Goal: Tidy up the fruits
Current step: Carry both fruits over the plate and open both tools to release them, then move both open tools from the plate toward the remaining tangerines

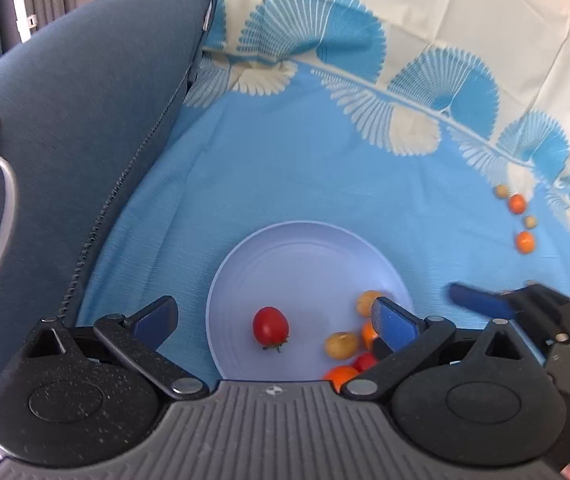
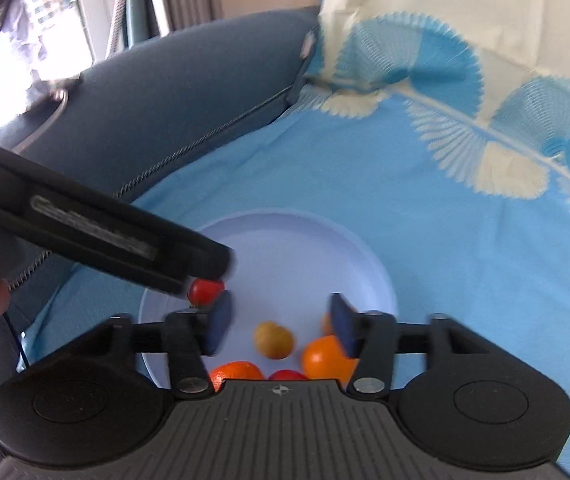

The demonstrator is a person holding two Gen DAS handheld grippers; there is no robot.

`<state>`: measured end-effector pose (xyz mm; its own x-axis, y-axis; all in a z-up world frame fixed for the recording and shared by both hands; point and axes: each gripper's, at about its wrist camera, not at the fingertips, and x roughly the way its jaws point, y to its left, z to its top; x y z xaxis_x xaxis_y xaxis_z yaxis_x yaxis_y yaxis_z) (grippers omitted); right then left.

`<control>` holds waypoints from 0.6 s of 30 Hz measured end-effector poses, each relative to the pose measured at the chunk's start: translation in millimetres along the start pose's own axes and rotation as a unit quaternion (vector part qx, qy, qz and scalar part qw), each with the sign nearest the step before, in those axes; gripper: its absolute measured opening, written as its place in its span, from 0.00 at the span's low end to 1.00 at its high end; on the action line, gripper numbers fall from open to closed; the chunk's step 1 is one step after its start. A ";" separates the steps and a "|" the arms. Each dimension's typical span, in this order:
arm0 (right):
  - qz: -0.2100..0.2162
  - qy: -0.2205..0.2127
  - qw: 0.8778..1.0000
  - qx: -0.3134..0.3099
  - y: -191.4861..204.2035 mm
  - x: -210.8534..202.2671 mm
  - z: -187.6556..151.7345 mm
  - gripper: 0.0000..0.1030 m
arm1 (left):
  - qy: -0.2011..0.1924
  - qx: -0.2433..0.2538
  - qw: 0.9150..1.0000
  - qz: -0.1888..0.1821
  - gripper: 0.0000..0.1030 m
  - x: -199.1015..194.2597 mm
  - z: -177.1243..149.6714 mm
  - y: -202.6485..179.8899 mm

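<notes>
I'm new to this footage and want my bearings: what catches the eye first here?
The pale plate on the blue cloth, with a red tomato lying alone and orange and yellow fruits bunched at its near right edge. Both the left gripper and right gripper hang open over it, holding nothing. Four small fruits sit in a row far right.

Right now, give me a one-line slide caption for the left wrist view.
Open left gripper above a pale plate holding a red tomato and other small fruits; four more fruits wait on the blue cloth.
</notes>
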<state>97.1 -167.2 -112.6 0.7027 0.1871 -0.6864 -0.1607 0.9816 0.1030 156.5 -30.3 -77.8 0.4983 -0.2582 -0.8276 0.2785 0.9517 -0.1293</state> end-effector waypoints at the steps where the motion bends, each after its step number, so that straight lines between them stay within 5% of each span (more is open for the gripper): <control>1: -0.010 0.000 1.000 0.007 -0.7 -11.2 2.4 0.83 | -0.002 0.003 1.000 0.005 1.00 -8.3 0.7 -0.6; 5: -0.022 -0.021 0.999 0.029 -3.7 -51.2 5.8 0.95 | -0.046 0.036 0.997 0.040 1.00 -47.7 -4.7 -12.0; 12: -0.068 -0.117 0.988 0.080 10.1 -116.8 -27.6 0.99 | -0.119 0.063 0.990 0.031 1.00 -117.1 -38.8 -34.0; 18: -0.098 -0.141 0.980 0.101 27.7 -172.0 -51.6 0.99 | -0.163 0.090 0.982 0.011 1.00 -169.9 -77.5 -61.4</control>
<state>-63.9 -174.1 -28.8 0.8751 -0.0301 -0.4830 0.1159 0.9820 0.1488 -8.9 -32.0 28.3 0.7342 -0.3059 -0.6060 0.3916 0.9201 0.0100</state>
